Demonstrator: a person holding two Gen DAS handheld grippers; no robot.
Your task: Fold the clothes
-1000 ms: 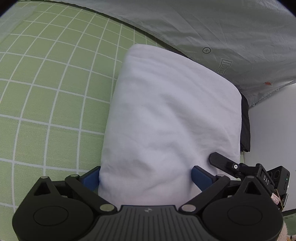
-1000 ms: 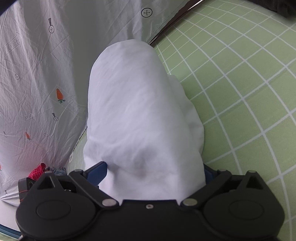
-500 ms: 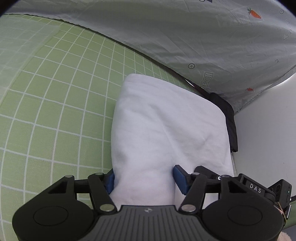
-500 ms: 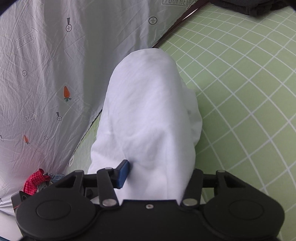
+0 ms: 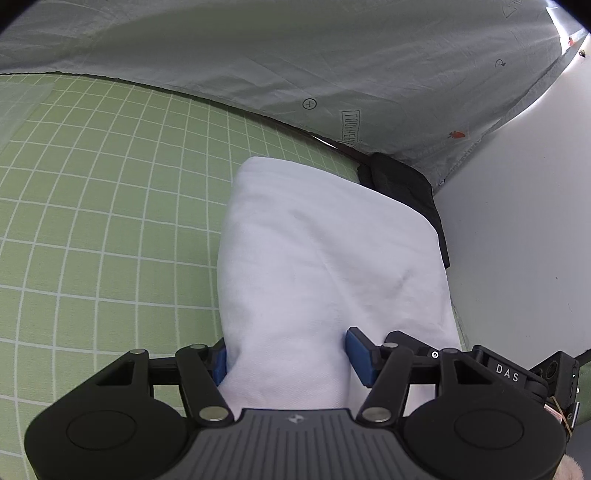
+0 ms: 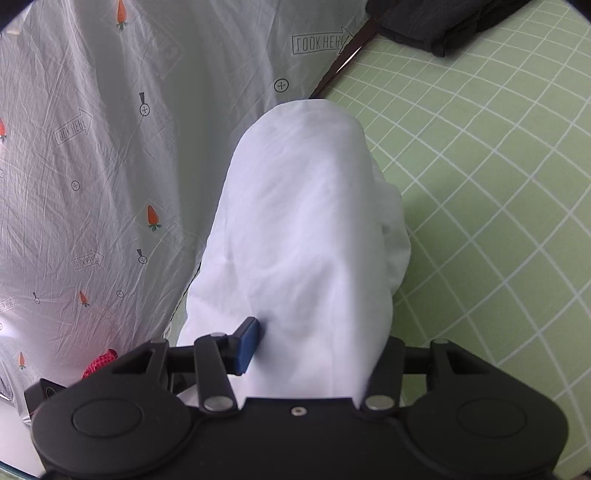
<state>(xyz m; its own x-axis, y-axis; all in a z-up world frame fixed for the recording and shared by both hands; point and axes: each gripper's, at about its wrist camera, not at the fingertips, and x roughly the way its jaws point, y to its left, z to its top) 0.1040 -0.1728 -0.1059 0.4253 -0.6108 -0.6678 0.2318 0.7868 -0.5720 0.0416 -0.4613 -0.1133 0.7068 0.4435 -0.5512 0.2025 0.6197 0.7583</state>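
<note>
A folded white garment [image 5: 325,251] is held from both ends above the green gridded mat [image 5: 92,221]. My left gripper [image 5: 290,354] is shut on its near end, and both blue pads press into the cloth. In the right wrist view the same white garment [image 6: 306,221] bulges up from my right gripper [image 6: 317,343], which is shut on it. There the left blue pad [image 6: 247,343] shows, while cloth drapes over the right finger and hides it. The garment's far end droops toward the mat [image 6: 498,184].
A grey printed sheet [image 5: 295,55] hangs along the mat's far edge and fills the left of the right wrist view [image 6: 92,147]. A dark garment [image 5: 402,181] lies at the mat's corner [image 6: 443,22]. A white wall [image 5: 517,221] stands to the right. Something of red mesh [image 6: 99,363] lies low on the left.
Both grippers went from wide open around the white garment to shut on it. Both then rose and pulled back with it, so more of the sheet and the dark garment shows.
</note>
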